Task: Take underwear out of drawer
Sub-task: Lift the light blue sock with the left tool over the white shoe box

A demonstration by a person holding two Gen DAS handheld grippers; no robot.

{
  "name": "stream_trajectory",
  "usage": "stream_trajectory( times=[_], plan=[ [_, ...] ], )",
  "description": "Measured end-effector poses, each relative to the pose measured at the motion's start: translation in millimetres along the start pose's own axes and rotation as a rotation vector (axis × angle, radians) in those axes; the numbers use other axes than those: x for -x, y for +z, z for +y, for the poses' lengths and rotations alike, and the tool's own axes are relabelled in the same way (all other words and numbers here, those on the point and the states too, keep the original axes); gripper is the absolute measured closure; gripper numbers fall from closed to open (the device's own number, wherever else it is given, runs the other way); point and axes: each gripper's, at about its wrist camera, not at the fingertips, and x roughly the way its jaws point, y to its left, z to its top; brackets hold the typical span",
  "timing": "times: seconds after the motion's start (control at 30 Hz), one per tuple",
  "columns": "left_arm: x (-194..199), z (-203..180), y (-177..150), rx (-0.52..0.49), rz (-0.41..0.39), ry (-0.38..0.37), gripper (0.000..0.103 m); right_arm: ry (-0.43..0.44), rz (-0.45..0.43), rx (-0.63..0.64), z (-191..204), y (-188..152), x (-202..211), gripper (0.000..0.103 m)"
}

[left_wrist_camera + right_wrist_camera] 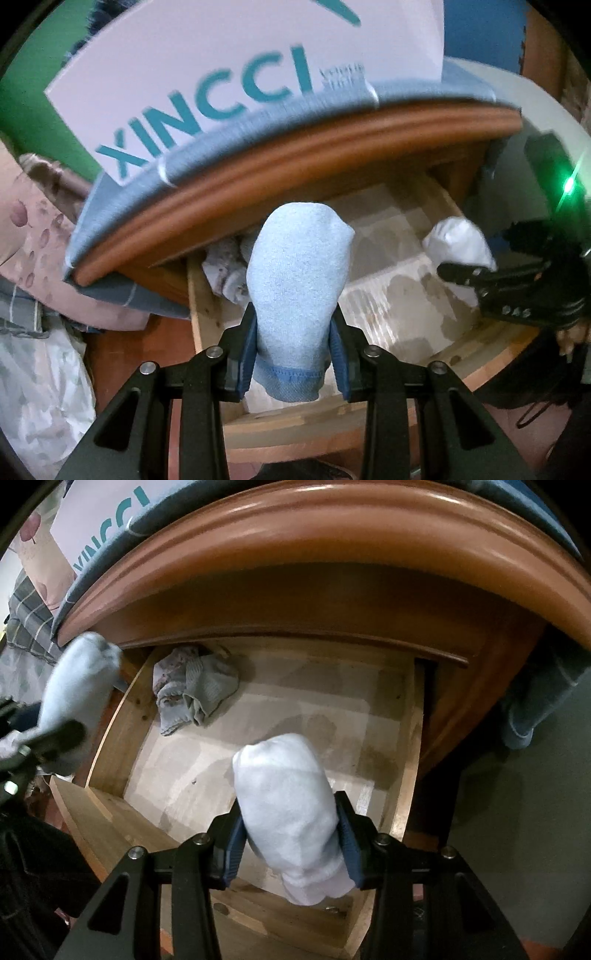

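A pale blue roll with a darker blue hem is seen at the centre of the left view. A white roll fills the lower centre of the right view. A grey garment with a small floral print is seen upper left. The drawer is light wood; the cabinet edge is reddish brown. A white card bears teal letters.

Soft knit cloth roll, raw matt wood drawer, glossy varnished top

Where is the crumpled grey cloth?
The grey cloth lies in the back left corner of the drawer, under the cabinet's top edge, seen from the right wrist; nothing holds it.
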Motion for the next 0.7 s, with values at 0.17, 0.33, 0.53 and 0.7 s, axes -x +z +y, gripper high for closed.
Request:
stream_trajectory(
  times=[0.17,0.33,0.53,0.7],
  plan=[
    [22.2,7.5,10.3,0.041,-0.029,0.016,0.071,-0.003,-0.003,-0.001,0.4,1.6,0.9,0.058],
    [42.8,15.9,21.6,0.086,-0.04,0.016,0.071,-0.005,-0.01,0.004,2.6,2.7,3.9,0.058],
    [66.3,27.7,38.5,0.135,-0.066,0.016,0.071,-0.003,-0.017,0.003,2.8,3.6,6.2,0.058],
    [99.7,44.2,61.0,0.167,-0.111,0.021,0.071,0.0,-0.023,0.001,4.3,4.6,8.6,0.058]
  ],
)
